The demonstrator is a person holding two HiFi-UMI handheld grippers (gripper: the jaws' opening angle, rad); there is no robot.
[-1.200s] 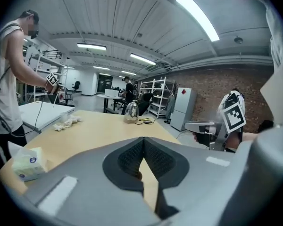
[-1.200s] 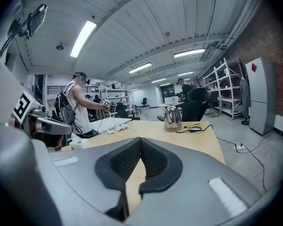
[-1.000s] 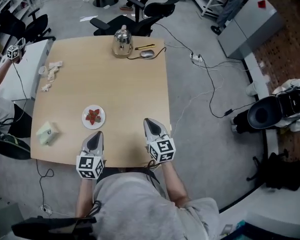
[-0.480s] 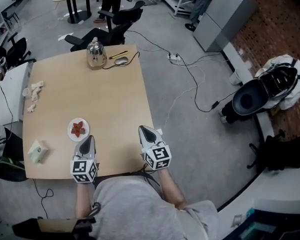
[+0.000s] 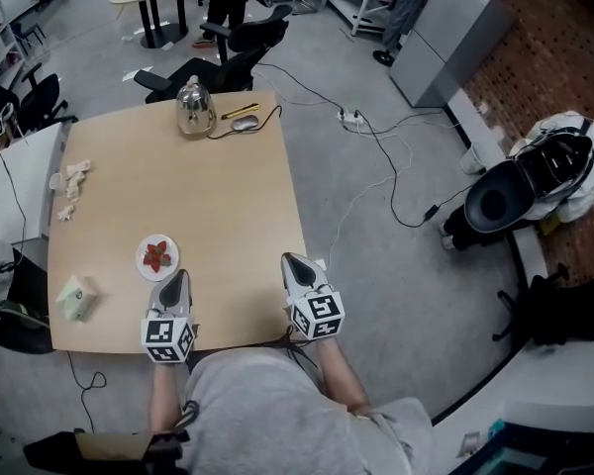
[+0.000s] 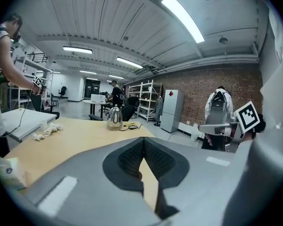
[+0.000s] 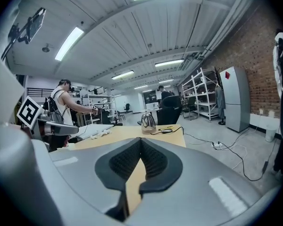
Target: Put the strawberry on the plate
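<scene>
A red strawberry (image 5: 157, 256) lies on a small white plate (image 5: 145, 262) near the front left of the wooden table (image 5: 218, 186). My left gripper (image 5: 176, 278) hovers just in front of the plate, a little to its right, jaws shut with nothing between them. My right gripper (image 5: 293, 262) sits at the table's front right edge, also shut and holding nothing. In the left gripper view (image 6: 143, 141) and the right gripper view (image 7: 140, 141) the pads meet at their tips. Neither gripper view shows the plate.
A steel kettle (image 5: 192, 106), a yellow pen (image 5: 235, 110) and a mouse (image 5: 244, 122) with its cable sit at the table's far edge. Crumpled tissues (image 5: 73, 178) lie at the left, a pale box (image 5: 73, 299) at the front left. Office chairs, cables and another person surround the table.
The head view has shifted, so the table sits further left and up in frame. Both grippers keep their places at the front edge, still shut.
</scene>
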